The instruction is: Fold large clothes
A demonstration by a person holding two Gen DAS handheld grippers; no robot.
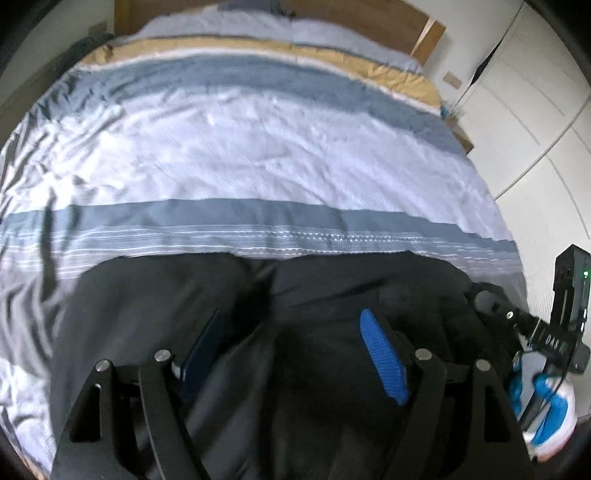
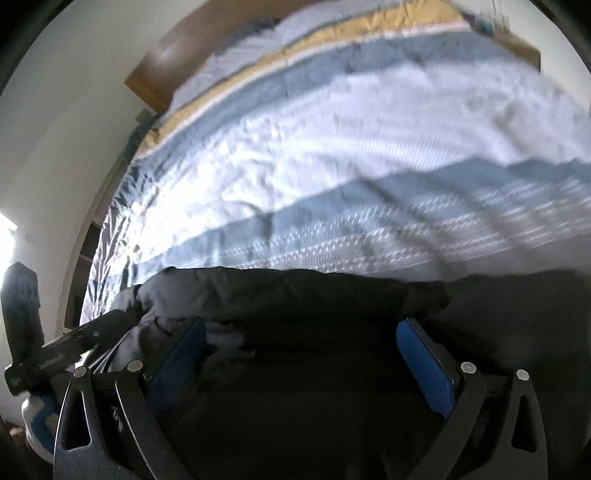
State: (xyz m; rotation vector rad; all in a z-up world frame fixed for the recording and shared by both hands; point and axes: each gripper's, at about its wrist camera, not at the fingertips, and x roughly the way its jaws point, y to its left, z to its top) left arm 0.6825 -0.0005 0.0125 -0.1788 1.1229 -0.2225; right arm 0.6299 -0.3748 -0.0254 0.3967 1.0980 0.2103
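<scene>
Dark garment [image 1: 332,295] lies on a striped bedspread [image 1: 240,147] by white wardrobes [image 1: 524,122], both jaws spread.

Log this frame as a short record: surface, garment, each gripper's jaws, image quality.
surface: bed with striped duvet, blue, white and tan bands
garment: black garment, bulky, at the near edge of the bed
left gripper: jaws open, over the garment, nothing clamped
right gripper: jaws open, garment between and below them
other: wooden headboard at far end; white wardrobe to the right
image quality: motion blur in both views
</scene>
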